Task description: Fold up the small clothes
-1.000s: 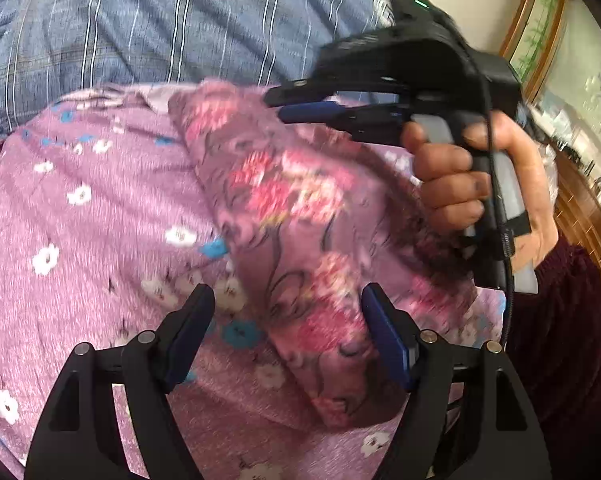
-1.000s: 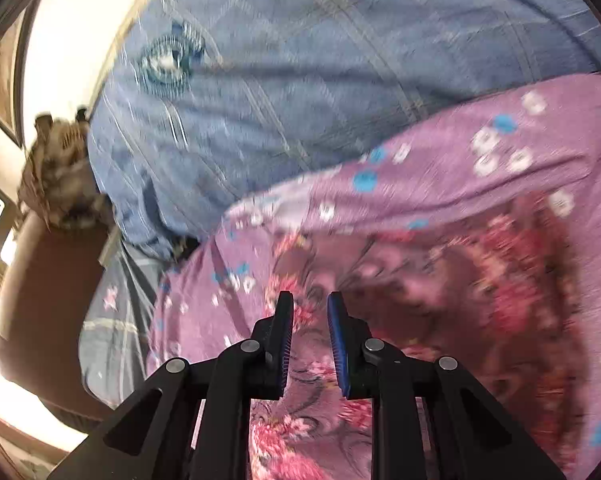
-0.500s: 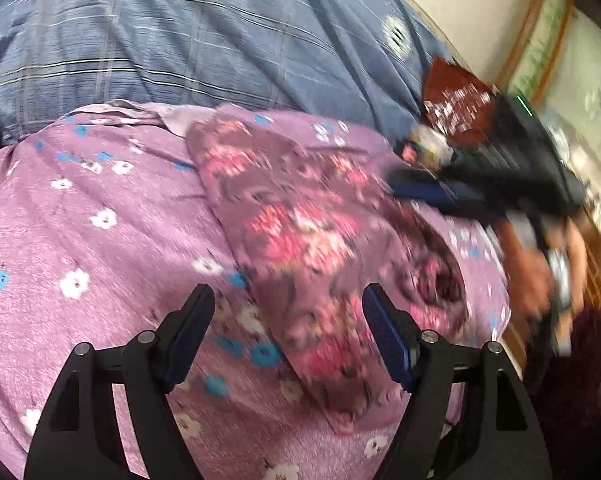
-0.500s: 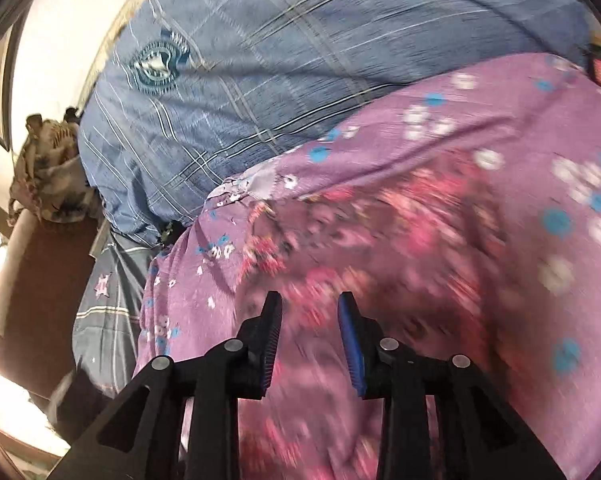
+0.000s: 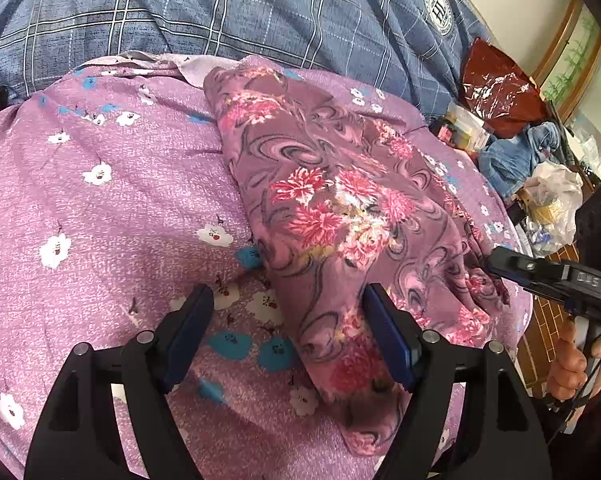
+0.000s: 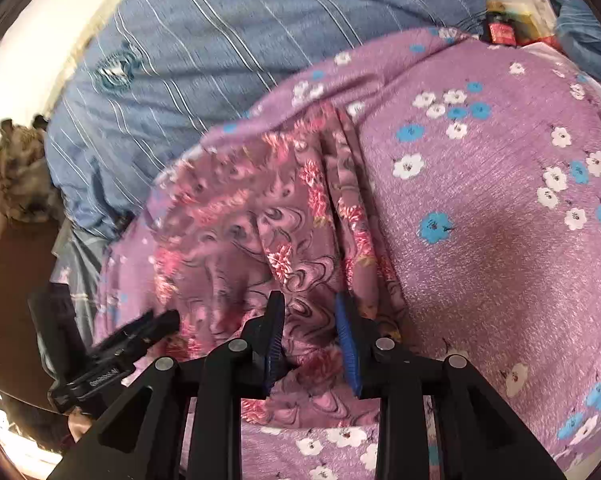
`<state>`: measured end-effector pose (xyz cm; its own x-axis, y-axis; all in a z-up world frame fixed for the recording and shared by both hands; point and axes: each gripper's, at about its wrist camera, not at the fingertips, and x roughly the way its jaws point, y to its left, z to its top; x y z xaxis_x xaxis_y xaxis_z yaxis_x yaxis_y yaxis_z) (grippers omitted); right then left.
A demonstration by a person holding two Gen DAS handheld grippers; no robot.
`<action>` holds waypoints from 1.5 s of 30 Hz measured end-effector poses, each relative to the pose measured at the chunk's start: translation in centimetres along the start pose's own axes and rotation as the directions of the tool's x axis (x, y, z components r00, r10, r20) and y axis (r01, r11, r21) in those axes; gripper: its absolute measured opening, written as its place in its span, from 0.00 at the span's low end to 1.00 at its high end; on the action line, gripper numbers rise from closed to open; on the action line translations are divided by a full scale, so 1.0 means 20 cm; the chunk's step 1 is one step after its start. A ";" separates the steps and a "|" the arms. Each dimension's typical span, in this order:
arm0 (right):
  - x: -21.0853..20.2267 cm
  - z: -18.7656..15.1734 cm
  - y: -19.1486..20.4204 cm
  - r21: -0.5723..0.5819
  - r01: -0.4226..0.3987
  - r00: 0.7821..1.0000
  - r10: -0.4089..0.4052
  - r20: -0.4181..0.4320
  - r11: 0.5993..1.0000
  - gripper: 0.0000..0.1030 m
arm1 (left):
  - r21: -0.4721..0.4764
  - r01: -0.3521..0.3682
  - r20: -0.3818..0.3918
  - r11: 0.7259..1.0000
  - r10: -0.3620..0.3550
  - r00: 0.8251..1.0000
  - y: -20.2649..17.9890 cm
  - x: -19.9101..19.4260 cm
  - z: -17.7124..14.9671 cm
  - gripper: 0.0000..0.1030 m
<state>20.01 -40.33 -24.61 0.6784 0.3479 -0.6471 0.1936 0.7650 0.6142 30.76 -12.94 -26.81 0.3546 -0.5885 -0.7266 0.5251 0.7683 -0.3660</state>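
Note:
A small purple garment with pink flowers (image 5: 340, 216) lies folded in a long strip on a purple flowered sheet (image 5: 100, 208). My left gripper (image 5: 286, 320) is open, its fingers astride the garment's near end, above it. My right gripper (image 6: 309, 320) is open and empty over the garment (image 6: 260, 232) near its front edge. The right gripper also shows at the right edge of the left wrist view (image 5: 556, 280), off the garment's right side. The left gripper shows at the lower left of the right wrist view (image 6: 132, 344).
A blue plaid quilt (image 5: 220, 8) lies behind the sheet. To the right are a red foil bag (image 5: 496, 88), blue cloth (image 5: 516, 152) and a plastic bag (image 5: 552, 200). A brown furry thing (image 6: 16, 176) sits at the left on a wooden piece.
My right gripper let go of the garment's far end, opened and drew back to the right and down. The garment now lies flat. My left gripper stayed open in place.

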 end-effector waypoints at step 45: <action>0.15 0.22 0.09 0.044 -0.022 0.996 0.018 0.089 0.999 0.30 | 0.100 0.035 0.124 0.994 -0.047 0.991 -0.10 -0.03 0.10 0.78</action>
<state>25.43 -40.26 -23.39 0.7421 0.3124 -0.5930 0.2091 0.7327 0.6477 30.95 -14.59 -24.50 0.4222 -0.6509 -0.6309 0.6122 0.7181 -0.3311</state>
